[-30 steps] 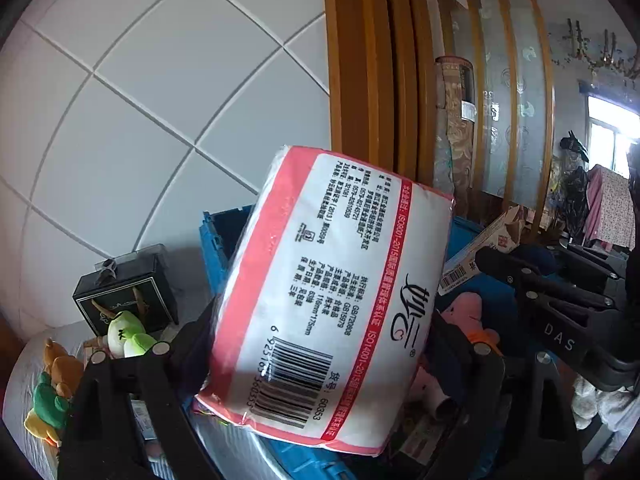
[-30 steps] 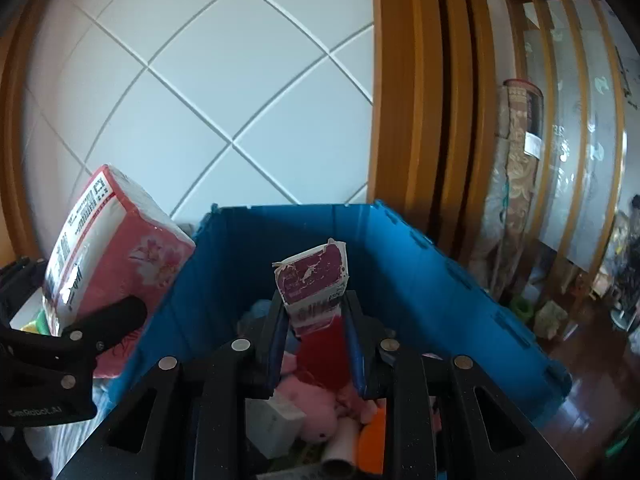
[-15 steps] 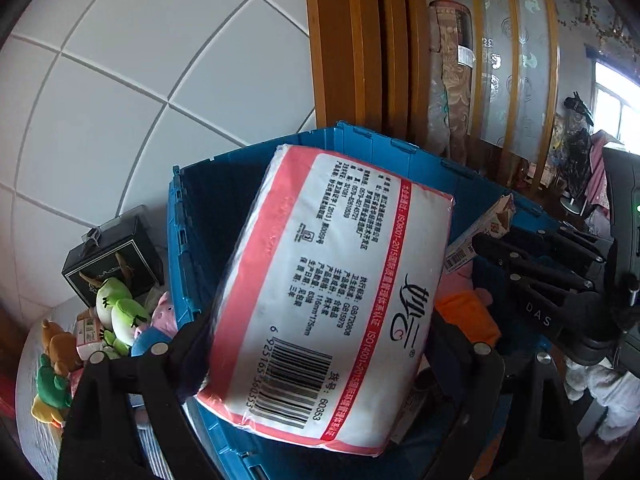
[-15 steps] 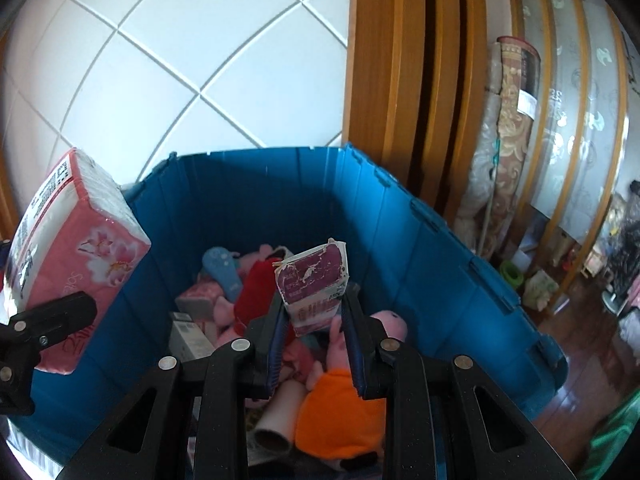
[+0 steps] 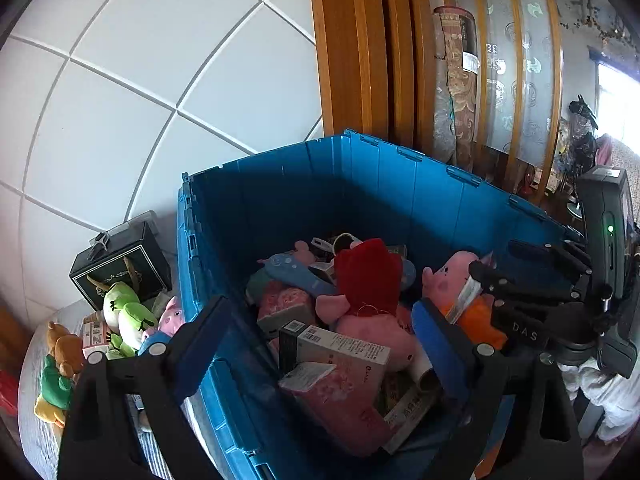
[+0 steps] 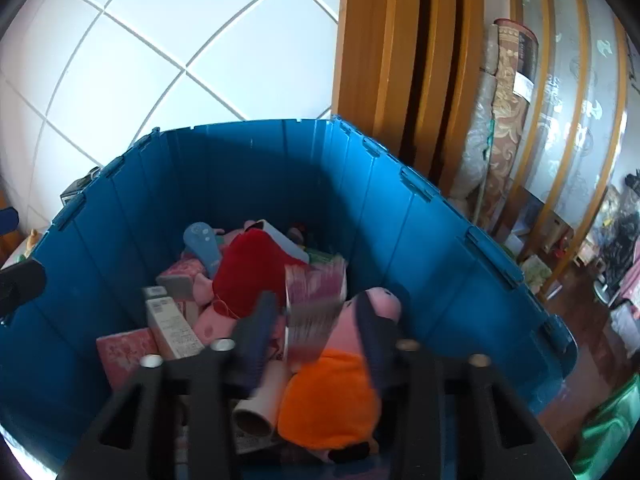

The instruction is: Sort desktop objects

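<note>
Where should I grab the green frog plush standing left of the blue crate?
Grip the green frog plush by its rounded head, from above. It stands upright, hemmed by the black gift box behind and the pink pig plush and blue plastic crate beside it; probably only its top is free.

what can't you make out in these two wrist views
- Right wrist view: maroon carton between the right gripper's just-opening jaws is motion-blurred; print unreadable.
- Both views: blue bin's floor, buried under toys and boxes.
- Left wrist view: plush toys beside the bin, partly behind the left gripper's finger.
</note>
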### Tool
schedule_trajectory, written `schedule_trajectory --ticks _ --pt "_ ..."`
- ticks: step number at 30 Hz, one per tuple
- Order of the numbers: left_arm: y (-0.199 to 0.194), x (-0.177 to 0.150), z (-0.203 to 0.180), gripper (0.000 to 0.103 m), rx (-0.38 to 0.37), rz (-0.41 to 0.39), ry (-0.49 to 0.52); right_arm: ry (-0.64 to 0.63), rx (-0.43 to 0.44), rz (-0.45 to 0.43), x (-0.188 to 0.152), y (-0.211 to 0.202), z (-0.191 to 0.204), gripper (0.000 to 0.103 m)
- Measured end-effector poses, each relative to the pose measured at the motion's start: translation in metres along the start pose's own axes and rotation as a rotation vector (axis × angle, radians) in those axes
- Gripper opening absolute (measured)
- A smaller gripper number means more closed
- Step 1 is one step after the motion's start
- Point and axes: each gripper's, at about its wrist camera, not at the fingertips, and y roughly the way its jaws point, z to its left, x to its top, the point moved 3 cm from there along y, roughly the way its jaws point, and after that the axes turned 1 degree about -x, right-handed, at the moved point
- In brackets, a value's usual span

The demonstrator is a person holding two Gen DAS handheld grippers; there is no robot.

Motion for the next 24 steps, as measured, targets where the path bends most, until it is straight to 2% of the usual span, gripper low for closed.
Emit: schedule_trajectory --ticks 1,4,7,9,11,17,21,24 --pt "-0.002 0.0 0.002 0.093 0.002 -0.01 -0.007 -0.001 -0.007 -0.001 0.0 0.0 0.0 0.088" --pt "-0.009 0.0 0.007 0.096 0.023 -0.044 -0.036 -0.007 -0.022 -0.024 0.0 -0.005 0.001 0.103" --pt "-0.018 0.001 0.012 0.098 0.059 -0.084 -0.07 -0.009 -0.009 -0.043 0.0 -0.011 0.002 0.103" --pt "-0.025 0.0 0.017 0.099 0.109 -0.101 -0.096 -0.01 0.0 -0.056 0.001 -0.015 0.003 0.103" --pt "-0.028 -0.003 0.021 0.102 0.136 -0.101 -0.108 -0.008 -0.002 -0.067 0.002 -0.018 0.003 0.103" --pt "-0.027 -0.006 0.035 0.102 0.116 -0.07 -0.171 -0.024 -0.006 -0.104 0.011 -0.028 0.01 0.103" --pt "-0.03 -0.012 0.036 0.102 0.18 -0.048 -0.148 -0.042 -0.005 -0.111 0.013 -0.036 0.02 0.103" --pt "-0.032 -0.015 0.033 0.102 0.171 -0.05 -0.131 -0.045 -0.004 -0.11 0.013 -0.038 0.023 0.103"
